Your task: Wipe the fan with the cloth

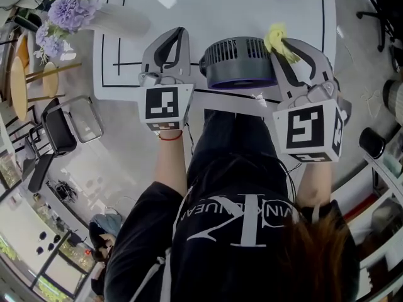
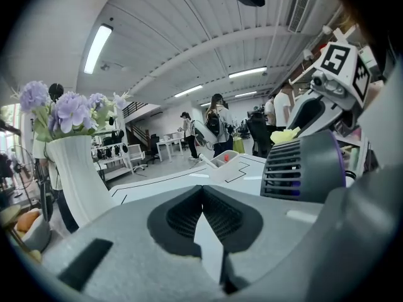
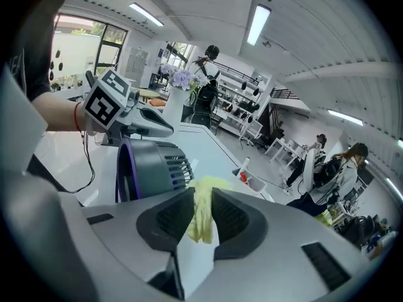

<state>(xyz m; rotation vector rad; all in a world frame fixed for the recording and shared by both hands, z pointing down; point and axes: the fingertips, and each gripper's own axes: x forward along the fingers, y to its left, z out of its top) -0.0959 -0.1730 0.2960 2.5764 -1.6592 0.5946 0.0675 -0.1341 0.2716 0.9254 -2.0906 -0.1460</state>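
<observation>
Here, my right gripper (image 1: 281, 43) clamps the crumpled yellow cloth (image 1: 275, 36) at the rim of the round dark-grey fan (image 1: 239, 61), seemingly touching, ready to wipe; my left gripper (image 1: 173, 35), jaws together and empty, flanks the fan.

cloth (image 3: 201, 216) mostly hidden between jaws, fan (image 3: 151, 167) bottom behind right gripper (image 3: 200, 191), flowers (image 1: 68, 10) cut at edge

Black T-shirt (image 1: 233, 231) with white lettering, red wrist string (image 1: 170, 136); grey left tongs (image 1: 175, 35) and right tongs (image 1: 284, 46) bear black-and-white marker cubes (image 1: 167, 104).
</observation>
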